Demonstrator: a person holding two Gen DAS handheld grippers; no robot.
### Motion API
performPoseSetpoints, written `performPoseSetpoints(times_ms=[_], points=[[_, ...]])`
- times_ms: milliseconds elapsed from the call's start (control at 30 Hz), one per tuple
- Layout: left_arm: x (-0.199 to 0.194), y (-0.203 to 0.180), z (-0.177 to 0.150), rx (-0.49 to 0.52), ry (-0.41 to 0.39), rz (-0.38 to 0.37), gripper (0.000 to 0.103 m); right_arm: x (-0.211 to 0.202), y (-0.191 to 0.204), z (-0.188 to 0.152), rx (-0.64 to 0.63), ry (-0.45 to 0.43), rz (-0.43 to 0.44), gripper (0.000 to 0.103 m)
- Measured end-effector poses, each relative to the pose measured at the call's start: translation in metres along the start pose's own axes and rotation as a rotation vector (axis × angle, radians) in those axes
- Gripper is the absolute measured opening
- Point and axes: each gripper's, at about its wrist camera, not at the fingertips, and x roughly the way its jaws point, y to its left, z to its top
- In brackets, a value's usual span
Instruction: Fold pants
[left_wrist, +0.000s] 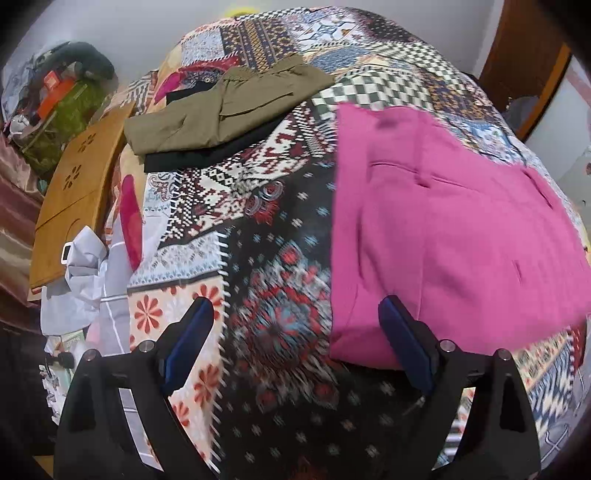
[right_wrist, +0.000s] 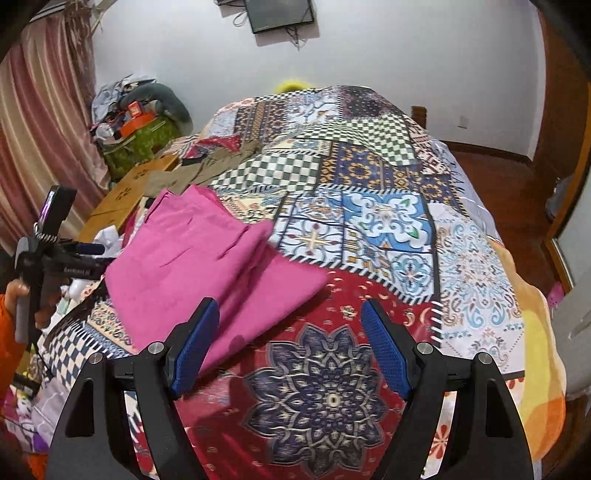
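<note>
Pink pants (left_wrist: 443, 236) lie folded in a flat block on the patchwork bedspread (left_wrist: 280, 280). They also show in the right wrist view (right_wrist: 207, 266), left of centre. My left gripper (left_wrist: 295, 314) is open and empty, hovering above the bedspread just left of the pants' near left corner. My right gripper (right_wrist: 290, 317) is open and empty, above the red panel beside the pants' near right edge. The left gripper (right_wrist: 88, 249) and the hand holding it show at the left edge of the right wrist view.
Folded olive pants (left_wrist: 221, 110) lie on a black garment (left_wrist: 207, 151) at the far left of the bed. A wooden lap tray (left_wrist: 74, 206) and white cloth (left_wrist: 81, 280) sit at the left bed edge. Cluttered bags (right_wrist: 136, 129) stand against the wall.
</note>
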Motion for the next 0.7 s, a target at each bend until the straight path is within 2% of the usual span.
performPoseSetpoints(times_ms=[100,267,333,433,567,700], points=[[-0.008,-0.008,-0.005,0.016,-0.017,-0.005,0.092,0.005,0.009,-0.002,-0.017,0.009,0.016,0.076],[-0.016,-0.020,-0.010,0.072,-0.079,0.065,0.092,0.017,0.016,-0.005,-0.021,0.020,0.036,0.076],[-0.015,-0.018,-0.011,0.061,-0.086,0.070,0.092,0.024,0.016,-0.008,-0.020,0.036,0.035,0.073],[-0.012,-0.013,-0.014,0.053,-0.094,0.112,0.092,0.031,0.017,-0.014,-0.028,0.062,0.033,0.062],[-0.011,-0.005,-0.017,0.041,-0.093,0.101,0.092,0.030,0.008,-0.018,-0.027,0.067,0.013,0.055],[-0.014,-0.003,-0.014,0.065,-0.102,0.174,0.092,0.029,-0.006,-0.019,0.004,0.089,-0.003,0.049]])
